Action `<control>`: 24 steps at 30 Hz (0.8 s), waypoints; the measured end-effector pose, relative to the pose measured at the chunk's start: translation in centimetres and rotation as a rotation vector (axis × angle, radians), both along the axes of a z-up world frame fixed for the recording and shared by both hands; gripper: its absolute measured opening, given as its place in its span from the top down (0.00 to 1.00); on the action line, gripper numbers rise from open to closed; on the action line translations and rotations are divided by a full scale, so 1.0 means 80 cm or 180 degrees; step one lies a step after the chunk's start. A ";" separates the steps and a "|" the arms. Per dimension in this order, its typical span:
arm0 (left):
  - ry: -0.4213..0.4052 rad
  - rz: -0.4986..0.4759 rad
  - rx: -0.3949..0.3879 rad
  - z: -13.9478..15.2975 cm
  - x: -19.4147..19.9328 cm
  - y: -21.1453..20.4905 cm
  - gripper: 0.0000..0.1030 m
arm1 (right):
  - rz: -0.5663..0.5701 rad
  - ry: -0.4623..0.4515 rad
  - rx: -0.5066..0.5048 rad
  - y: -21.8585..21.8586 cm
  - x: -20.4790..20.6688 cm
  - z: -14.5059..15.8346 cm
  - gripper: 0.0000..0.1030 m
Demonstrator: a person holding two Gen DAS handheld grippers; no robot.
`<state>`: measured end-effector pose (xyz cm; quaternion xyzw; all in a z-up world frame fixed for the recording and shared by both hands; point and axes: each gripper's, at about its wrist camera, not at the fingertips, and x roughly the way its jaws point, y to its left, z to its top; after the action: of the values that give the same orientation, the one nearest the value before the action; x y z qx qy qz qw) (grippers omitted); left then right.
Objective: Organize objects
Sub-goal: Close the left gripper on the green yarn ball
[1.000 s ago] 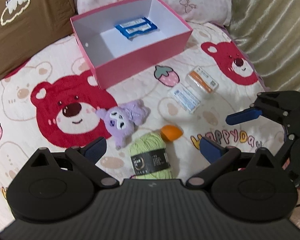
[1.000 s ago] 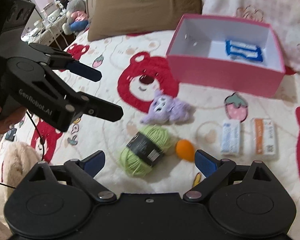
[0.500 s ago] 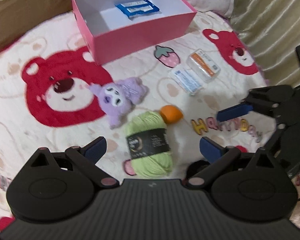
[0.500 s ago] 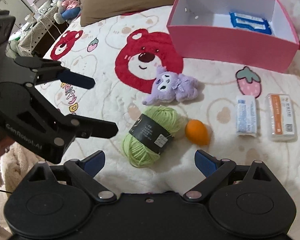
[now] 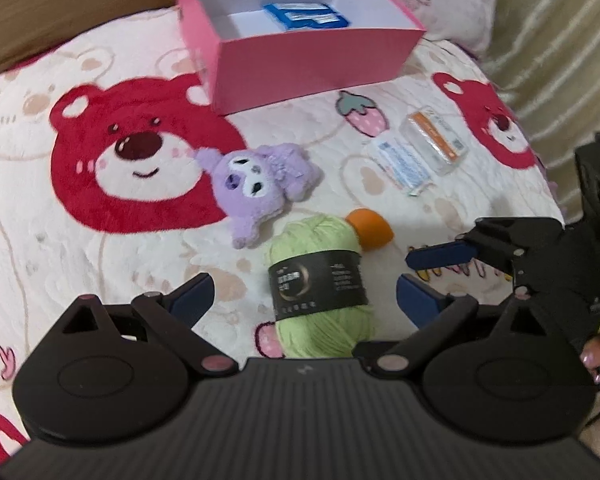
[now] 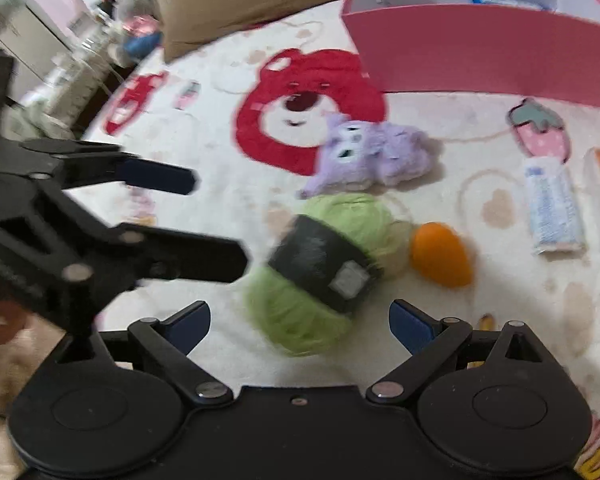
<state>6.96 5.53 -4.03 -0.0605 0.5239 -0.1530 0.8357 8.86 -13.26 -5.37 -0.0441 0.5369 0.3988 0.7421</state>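
My left hand-held gripper (image 5: pixel 305 294) and right hand-held gripper (image 6: pixel 300 322) are both open, the green yarn ball (image 5: pixel 320 282) between their fingers. Only the left view shows the blue packet (image 5: pixel 306 16) in the pink box (image 5: pixel 316 66) clearly.

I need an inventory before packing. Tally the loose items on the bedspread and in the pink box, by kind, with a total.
Green yarn ball: 1
Purple plush toy: 1
Orange egg-shaped object: 1
Flat packets on the bedspread, blue-and-white and orange-and-white: 2
Blue packets inside the pink box: looks like 2, blurred
Total: 7
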 end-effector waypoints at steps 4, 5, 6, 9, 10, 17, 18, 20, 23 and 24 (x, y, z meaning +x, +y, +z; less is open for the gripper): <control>0.0013 0.0148 -0.0180 -0.016 0.001 0.011 0.05 | -0.0031 0.0013 -0.0043 0.009 0.008 -0.012 0.06; 0.0023 0.0178 -0.0225 -0.021 0.001 0.014 0.05 | -0.0023 0.0051 -0.0012 0.010 0.007 -0.014 0.06; 0.0029 0.0191 -0.0248 -0.024 0.000 0.016 0.05 | -0.0020 0.0075 0.0010 0.010 0.006 -0.016 0.06; 0.0001 0.0253 -0.0344 -0.033 0.001 0.022 0.06 | -0.0049 0.0177 0.0130 0.010 0.004 -0.024 0.06; -0.0001 0.0267 -0.0386 -0.036 0.001 0.024 0.06 | -0.0085 0.0199 0.0147 0.011 0.004 -0.028 0.06; 0.0089 0.0361 -0.0660 -0.064 0.000 0.028 0.19 | -0.0404 0.0315 0.0119 0.009 0.006 -0.052 0.10; 0.0117 0.0376 -0.0706 -0.069 0.000 0.029 0.24 | -0.0428 0.0382 0.0144 0.009 0.006 -0.056 0.10; 0.0160 0.0411 -0.0766 -0.075 0.000 0.031 0.31 | -0.0487 0.0476 0.0197 0.008 0.005 -0.063 0.11; 0.0121 0.0438 -0.0774 -0.081 -0.001 0.031 0.36 | -0.0572 0.0467 0.0263 0.009 0.000 -0.067 0.15; 0.0117 0.0444 -0.0792 -0.084 -0.001 0.031 0.37 | -0.0558 0.0427 0.0295 0.009 -0.002 -0.065 0.22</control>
<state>6.86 8.01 -10.73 -0.2028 0.5107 -0.1571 0.8206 8.71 -12.51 -10.59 0.0641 0.5682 0.3588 0.7378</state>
